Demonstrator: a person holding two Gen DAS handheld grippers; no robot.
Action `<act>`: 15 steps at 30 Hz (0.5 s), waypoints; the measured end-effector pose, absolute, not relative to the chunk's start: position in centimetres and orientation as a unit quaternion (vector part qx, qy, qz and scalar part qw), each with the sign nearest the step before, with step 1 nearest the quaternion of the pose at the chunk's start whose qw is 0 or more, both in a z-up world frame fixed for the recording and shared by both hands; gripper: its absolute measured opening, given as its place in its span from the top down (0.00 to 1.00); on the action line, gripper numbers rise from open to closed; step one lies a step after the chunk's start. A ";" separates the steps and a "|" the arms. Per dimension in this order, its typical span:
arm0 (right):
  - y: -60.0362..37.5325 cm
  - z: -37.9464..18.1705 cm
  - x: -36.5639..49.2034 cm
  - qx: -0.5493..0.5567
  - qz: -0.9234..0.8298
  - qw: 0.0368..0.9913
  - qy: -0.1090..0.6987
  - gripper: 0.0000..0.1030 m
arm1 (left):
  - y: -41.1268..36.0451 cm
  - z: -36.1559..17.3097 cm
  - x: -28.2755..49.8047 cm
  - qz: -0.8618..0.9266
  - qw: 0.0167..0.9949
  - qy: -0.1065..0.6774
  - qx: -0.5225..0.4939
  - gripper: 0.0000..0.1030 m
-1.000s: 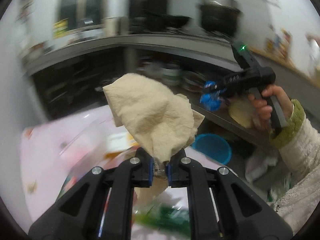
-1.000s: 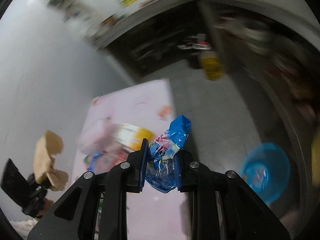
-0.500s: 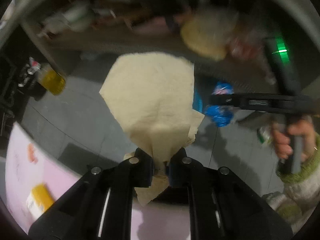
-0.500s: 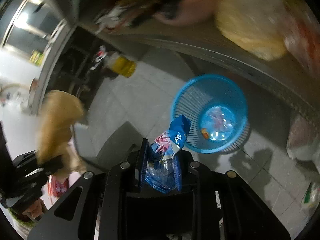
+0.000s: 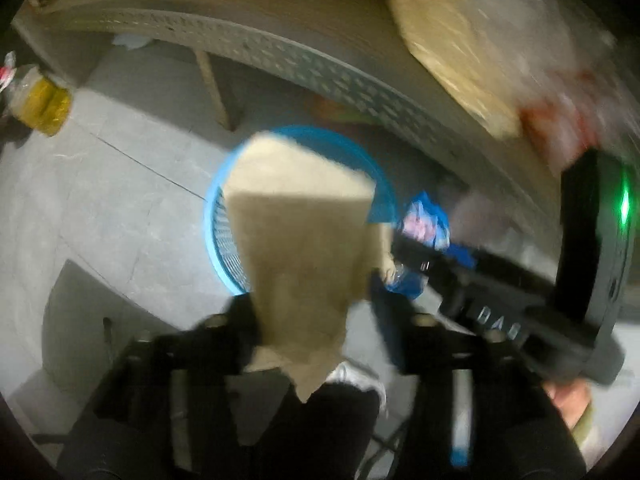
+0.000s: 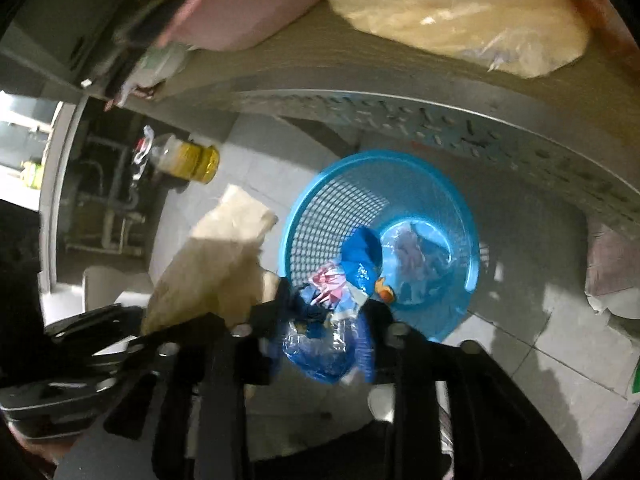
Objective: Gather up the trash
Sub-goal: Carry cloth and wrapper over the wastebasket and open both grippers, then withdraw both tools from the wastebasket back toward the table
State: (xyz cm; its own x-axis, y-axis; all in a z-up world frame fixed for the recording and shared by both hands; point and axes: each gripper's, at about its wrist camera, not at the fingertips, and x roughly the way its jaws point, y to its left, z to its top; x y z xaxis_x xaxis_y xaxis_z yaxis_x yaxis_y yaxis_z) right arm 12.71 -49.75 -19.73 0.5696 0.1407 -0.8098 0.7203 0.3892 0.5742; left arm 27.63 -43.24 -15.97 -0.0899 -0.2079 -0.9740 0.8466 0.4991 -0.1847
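Above the blue basket [image 6: 472, 256], which is standing on the grey tiled floor [image 5: 100, 200] just under the edge of a perforated metal shelf [image 6: 440, 120], both grippers are hanging with trash between their fingers. The left gripper [image 5: 316, 320] is showing its jaws spread apart, and the beige paper towel [image 5: 304, 248] is lying loose between them; because of the blur I cannot tell if one finger is touching it. In the left wrist view the towel is covering most of the basket [image 5: 218, 216]. The right gripper [image 6: 320, 320] is standing with its jaws wide, and the blue plastic wrapper [image 6: 332, 336] with a pink and white print is sitting between them, its top overlapping the basket rim. If the fingers are pressing it, I cannot tell. Inside the basket some clear plastic [image 6: 416, 256] and a small orange piece [image 6: 386, 290] are lying on the bottom. A bottle of yellow liquid [image 6: 192, 158] is lying on the floor to the left. On the shelf a pale yellow bag [image 6: 460, 12] is resting beside a pink basin [image 6: 248, 4].
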 end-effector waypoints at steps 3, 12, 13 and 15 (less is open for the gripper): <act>-50.7 -21.5 13.2 0.525 -0.215 0.710 0.416 0.57 | -43.5 -15.8 27.9 -0.421 0.631 0.600 0.255 0.44; -50.9 -21.0 12.5 0.507 -0.244 0.726 0.395 0.38 | -42.6 -13.1 28.5 -0.447 0.660 0.575 0.184 0.41; -50.9 -20.7 12.3 0.504 -0.246 0.730 0.392 0.38 | -42.9 -12.8 28.7 -0.446 0.663 0.573 0.179 0.41; -50.8 -20.2 11.8 0.499 -0.250 0.734 0.386 0.38 | -42.4 -11.9 29.0 -0.445 0.670 0.570 0.171 0.41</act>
